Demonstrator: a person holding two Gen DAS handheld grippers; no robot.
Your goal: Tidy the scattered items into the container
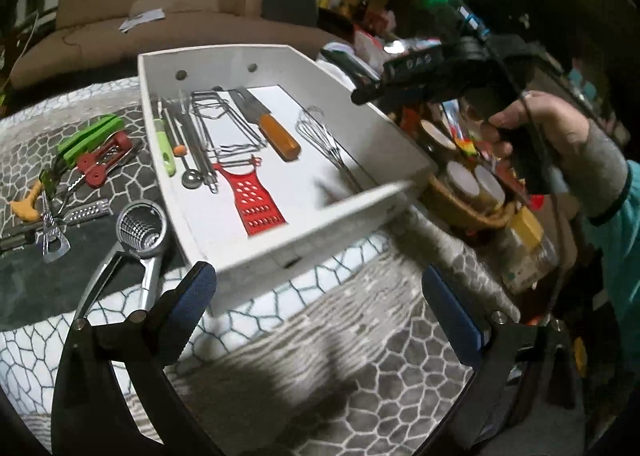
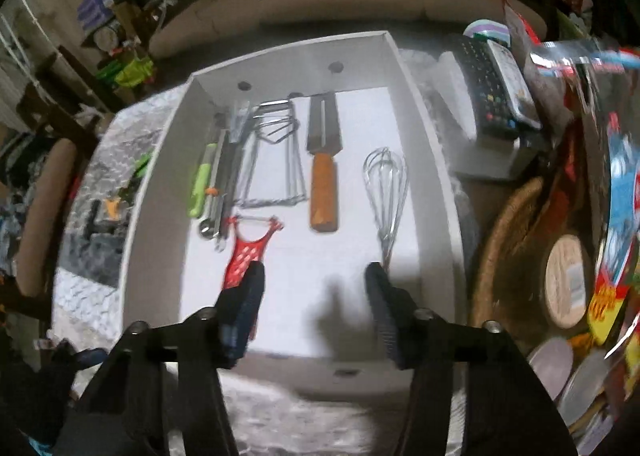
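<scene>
- Ahead of the right gripper (image 2: pixel 316 276), the white box (image 2: pixel 430 143) holds the items already tidied: a whisk (image 2: pixel 386 179) just beyond the right-hand jaw, a knife (image 2: pixel 324 167) with an orange handle straight ahead, a red grater (image 2: pixel 250 252) partly behind the left-hand jaw, a wire masher (image 2: pixel 272 159) beyond that, and a green-handled peeler (image 2: pixel 202 185) with a bundle of thin metal tools farthest left.
- Right gripper: jaws stand wide apart with nothing between them, poised above the near end of the box.
- Left gripper (image 1: pixel 316 284): jaws also spread wide and empty, low over the patterned table cover (image 1: pixel 360 356), with the near corner of the box between and just beyond them.
- To the left of the left gripper's left-hand jaw, outside the box, items remain on the cover: a metal press (image 1: pixel 140 240) nearest, then a small flat grater (image 1: pixel 86 211), a red corkscrew (image 1: pixel 106 159), a green clip (image 1: pixel 90 137), an orange-handled tool (image 1: pixel 26 203) and other metal pieces too tangled to name.
- Judgement: the task looks more than half done by count; roughly half a dozen pieces are left on the left side.
- Judgement: the metal press, nearest the left gripper, is the likely next pick.
- Clutter to the right of the box, jars and a basket (image 1: pixel 472 211), appears not to belong to the task.
</scene>
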